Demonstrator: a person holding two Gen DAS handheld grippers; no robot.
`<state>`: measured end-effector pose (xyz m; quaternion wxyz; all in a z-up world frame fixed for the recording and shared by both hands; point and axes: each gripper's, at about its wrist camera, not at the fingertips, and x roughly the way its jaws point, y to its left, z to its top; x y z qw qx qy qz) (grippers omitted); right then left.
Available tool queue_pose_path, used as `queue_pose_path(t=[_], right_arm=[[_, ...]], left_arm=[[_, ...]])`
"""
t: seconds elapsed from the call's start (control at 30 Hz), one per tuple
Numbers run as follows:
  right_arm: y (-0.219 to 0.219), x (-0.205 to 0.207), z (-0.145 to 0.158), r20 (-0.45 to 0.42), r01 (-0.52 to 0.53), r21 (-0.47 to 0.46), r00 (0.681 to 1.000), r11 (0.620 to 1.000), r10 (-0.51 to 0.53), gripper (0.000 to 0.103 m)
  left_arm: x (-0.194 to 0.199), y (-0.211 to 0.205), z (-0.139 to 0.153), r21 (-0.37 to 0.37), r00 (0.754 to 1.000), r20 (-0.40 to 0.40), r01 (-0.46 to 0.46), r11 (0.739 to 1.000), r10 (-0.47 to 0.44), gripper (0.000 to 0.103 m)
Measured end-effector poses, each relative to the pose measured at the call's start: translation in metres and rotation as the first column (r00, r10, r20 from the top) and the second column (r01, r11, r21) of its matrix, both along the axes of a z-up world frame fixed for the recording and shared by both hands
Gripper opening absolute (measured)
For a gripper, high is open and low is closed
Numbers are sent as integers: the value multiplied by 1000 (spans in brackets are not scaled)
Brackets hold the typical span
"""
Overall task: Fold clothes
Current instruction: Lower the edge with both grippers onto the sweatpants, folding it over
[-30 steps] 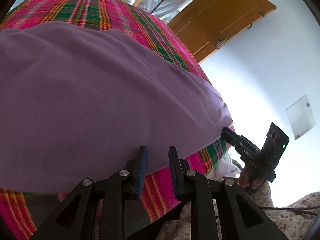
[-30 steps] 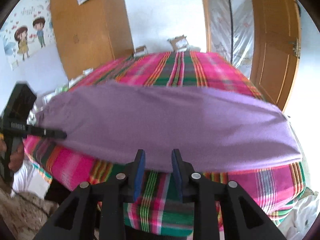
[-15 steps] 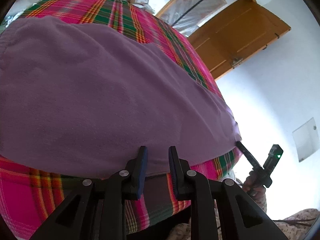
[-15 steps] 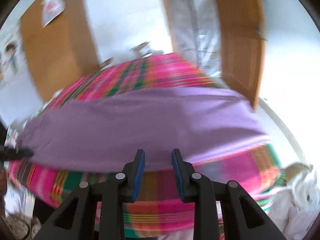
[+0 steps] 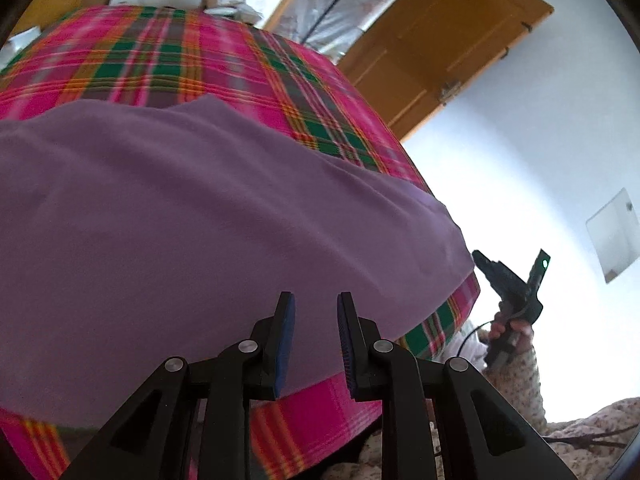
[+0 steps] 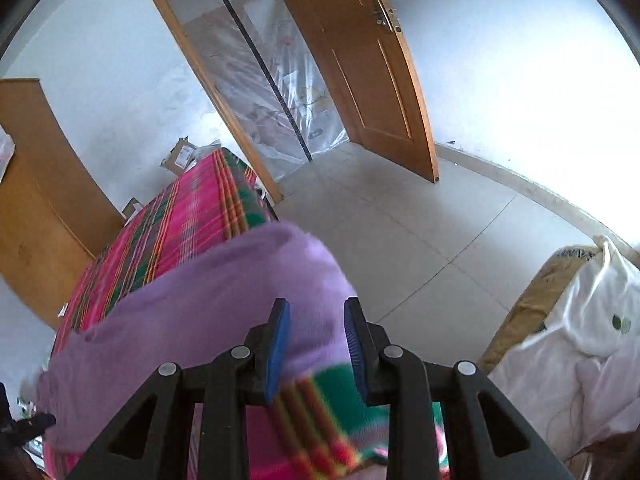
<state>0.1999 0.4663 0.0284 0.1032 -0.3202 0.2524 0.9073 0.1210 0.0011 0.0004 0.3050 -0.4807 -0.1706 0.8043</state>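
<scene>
A big bed with a pink and green plaid blanket fills the room. A purple cloth lies flat across the blanket, reaching its near edge and right corner. The left gripper is a little open, holding nothing. The right gripper is open too, at the cloth's corner.

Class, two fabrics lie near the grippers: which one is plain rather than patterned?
The purple garment; it is plain and lies on the pink-and-green plaid cloth.
</scene>
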Motion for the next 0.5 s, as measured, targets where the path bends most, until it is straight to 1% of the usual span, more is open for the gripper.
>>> queue_pose_path(t=[0.1,0.17,0.23,0.33,0.4,0.5], right_arm=[[10,-23,8,0,-21,-20,1000,1000,21,30],[12,-40,14,-7,-43,-36,999,998,43,30],[6,-57,21,-16,-98,-15,995,995,98,31],[-7,-83,18,31,-164,30,986,986,163,30],[-11,-96,14,70,-167,25,984,986,164,30],[-10,-104,10,90,-154,13,984,988,152,30]], left_arm=[[-7,8,-6,0,1000,17,15,1000,-15,22],[-6,6,-11,-2,999,28,19,1000,-19,22],[-6,7,-12,-5,999,35,17,1000,-17,22],[-7,6,-16,-3,999,47,4,1000,-4,22],[-5,4,-17,0,999,54,0,1000,0,22],[-4,2,-19,7,998,58,-4,1000,3,22]])
